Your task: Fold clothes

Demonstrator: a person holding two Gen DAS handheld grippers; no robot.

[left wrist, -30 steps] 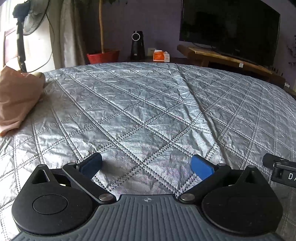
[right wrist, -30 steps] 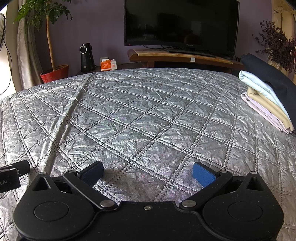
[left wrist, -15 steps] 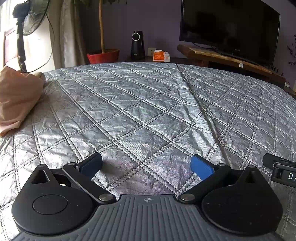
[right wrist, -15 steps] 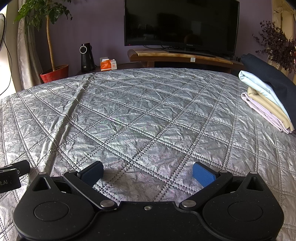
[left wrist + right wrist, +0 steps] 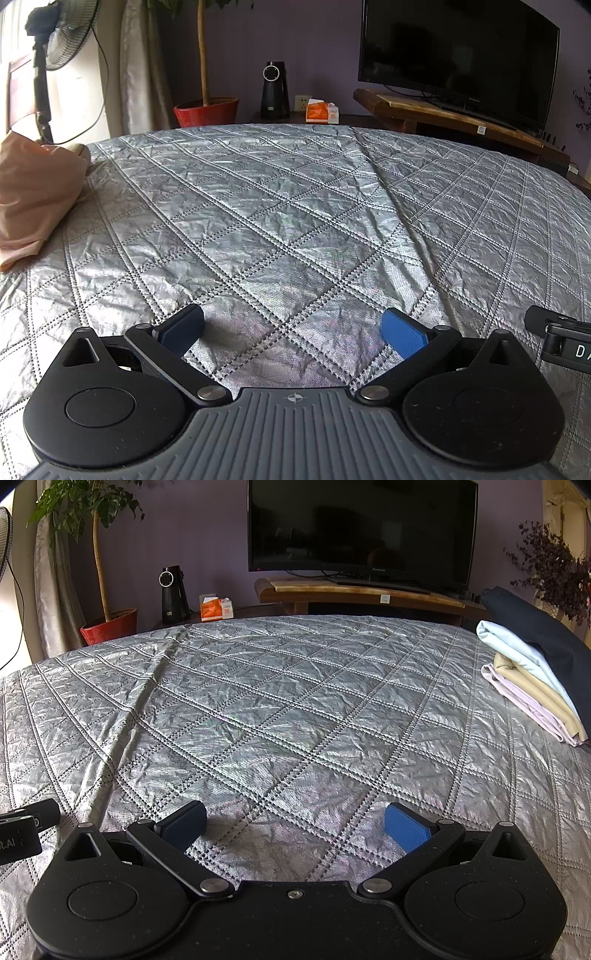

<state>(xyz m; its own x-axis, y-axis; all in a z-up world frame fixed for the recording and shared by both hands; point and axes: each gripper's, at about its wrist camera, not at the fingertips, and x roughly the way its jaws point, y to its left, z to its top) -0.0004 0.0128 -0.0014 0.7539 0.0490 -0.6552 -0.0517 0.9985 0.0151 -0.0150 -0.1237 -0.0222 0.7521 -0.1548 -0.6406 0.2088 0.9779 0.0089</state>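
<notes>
Both grippers, left [image 5: 293,330] & right [image 5: 295,821], fingers wide, empty, low over silver quilted bed [image 5: 280,709]. Peach garment [image 5: 31,195] far left; folded stack [image 5: 535,686] far right.

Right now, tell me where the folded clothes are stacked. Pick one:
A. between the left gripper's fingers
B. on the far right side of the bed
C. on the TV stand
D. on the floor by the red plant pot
B: the right wrist view shows the folded clothes stacked on the gray quilt at its far right edge, well away from the open right gripper.
</notes>
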